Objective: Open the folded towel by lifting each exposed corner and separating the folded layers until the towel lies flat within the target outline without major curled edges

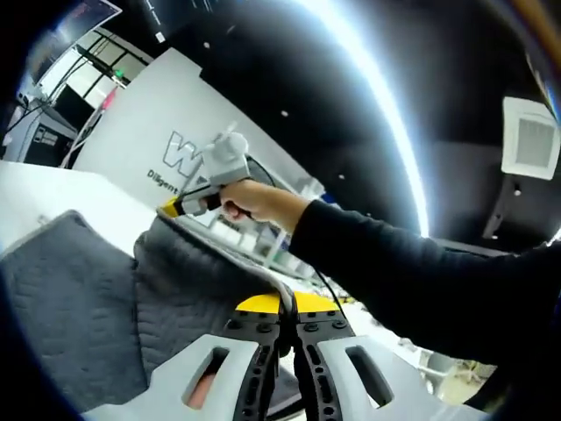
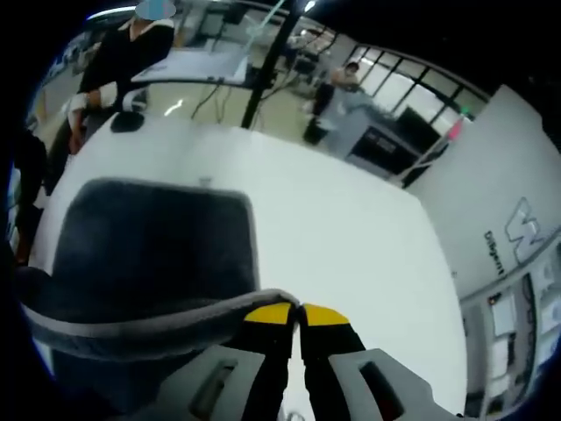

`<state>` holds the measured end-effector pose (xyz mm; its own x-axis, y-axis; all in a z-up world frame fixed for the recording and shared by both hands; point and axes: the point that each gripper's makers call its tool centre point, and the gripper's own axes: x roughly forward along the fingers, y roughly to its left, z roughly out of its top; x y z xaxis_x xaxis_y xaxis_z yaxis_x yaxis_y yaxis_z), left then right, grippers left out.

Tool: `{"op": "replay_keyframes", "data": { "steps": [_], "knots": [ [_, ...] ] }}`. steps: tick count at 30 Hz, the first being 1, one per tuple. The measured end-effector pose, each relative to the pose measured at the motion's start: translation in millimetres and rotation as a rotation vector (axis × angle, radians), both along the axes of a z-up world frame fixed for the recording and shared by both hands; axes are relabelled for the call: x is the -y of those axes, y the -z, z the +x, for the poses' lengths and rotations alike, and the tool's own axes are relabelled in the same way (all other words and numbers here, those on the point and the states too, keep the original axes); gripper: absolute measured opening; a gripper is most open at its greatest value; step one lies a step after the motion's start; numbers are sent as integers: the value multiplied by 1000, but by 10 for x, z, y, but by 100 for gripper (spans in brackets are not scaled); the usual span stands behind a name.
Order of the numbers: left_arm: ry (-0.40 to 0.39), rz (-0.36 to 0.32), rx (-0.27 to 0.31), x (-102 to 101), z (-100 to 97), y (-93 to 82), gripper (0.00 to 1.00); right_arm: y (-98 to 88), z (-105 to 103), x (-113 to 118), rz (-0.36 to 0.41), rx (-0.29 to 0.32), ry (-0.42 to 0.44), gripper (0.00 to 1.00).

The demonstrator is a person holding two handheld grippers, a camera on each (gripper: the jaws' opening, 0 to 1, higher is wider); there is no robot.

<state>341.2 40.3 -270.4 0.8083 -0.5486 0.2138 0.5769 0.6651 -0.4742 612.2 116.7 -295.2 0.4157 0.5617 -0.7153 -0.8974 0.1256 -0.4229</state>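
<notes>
both grippers pinch towel edge, fingers closed | lifted off desk | risk: hem slips, layer refolds

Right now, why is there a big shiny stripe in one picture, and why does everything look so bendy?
In the left gripper view, a long ceiling light flares into a curved white streak against the dark ceiling, and the grey quilted towel looks soft. In the right gripper view, the fisheye lens bows the white table, and the towel's pale edge near the right gripper blurs.
</notes>
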Motion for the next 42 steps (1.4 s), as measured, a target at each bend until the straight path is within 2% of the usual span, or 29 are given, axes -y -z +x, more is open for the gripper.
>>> {"op": "replay_keyframes", "data": {
  "steps": [4, 7, 13, 16, 20, 22, 23, 25, 26, 28, 29, 31, 32, 33, 36, 40, 42],
  "knots": [
    [-10, 13, 10, -11, 31, -22, 2, -10, -13, 87, 10, 20, 12, 0],
    [-73, 59, 49, -210, 86, -101, 2, -41, -13, 119, 21, 32, 20, 0],
    [-76, 108, 45, -586, 205, -184, 2, -85, 53, 101, 33, 44, 26, 0],
    [-107, 174, 52, -777, 265, -173, 2, -129, 106, 80, 38, 46, 24, 0],
    [-105, 195, 55, -916, 381, -163, 2, -106, 122, 80, 34, 46, 28, 0],
    [-80, 180, 45, -915, 411, -154, 2, -99, 119, 81, 35, 46, 31, 0],
    [-53, 154, 16, -897, 421, -127, 2, -89, 102, 88, 32, 45, 31, 0],
    [53, 67, -61, -805, 384, -83, 2, -89, 95, 98, 34, 44, 34, 0],
    [64, 58, -66, -801, 375, -83, 2, -111, 101, 106, 35, 42, 34, 0],
    [35, 115, -29, -858, 366, -94, 2, -150, 87, 119, 45, 43, 37, 0],
    [33, 126, -33, -878, 347, -89, 2, -164, 81, 126, 45, 43, 39, 0],
    [56, 122, -45, -938, 321, -82, 2, -165, 34, 158, 47, 48, 42, 0],
    [87, 87, -71, -935, 286, -80, 2, -186, 28, 156, 51, 50, 42, 0],
    [91, 72, -74, -966, 282, -93, 2, -199, 26, 154, 53, 52, 42, 0],
    [54, 102, -60, -1037, 291, -111, 2, -221, 25, 146, 65, 53, 43, 0],
    [56, 117, -30, -1004, 257, -181, 2, -202, 5, 174, 69, 53, 47, 0],
    [57, 126, -25, -982, 258, -162, 2, -195, 4, 196, 70, 52, 52, 0]
  ]
}}
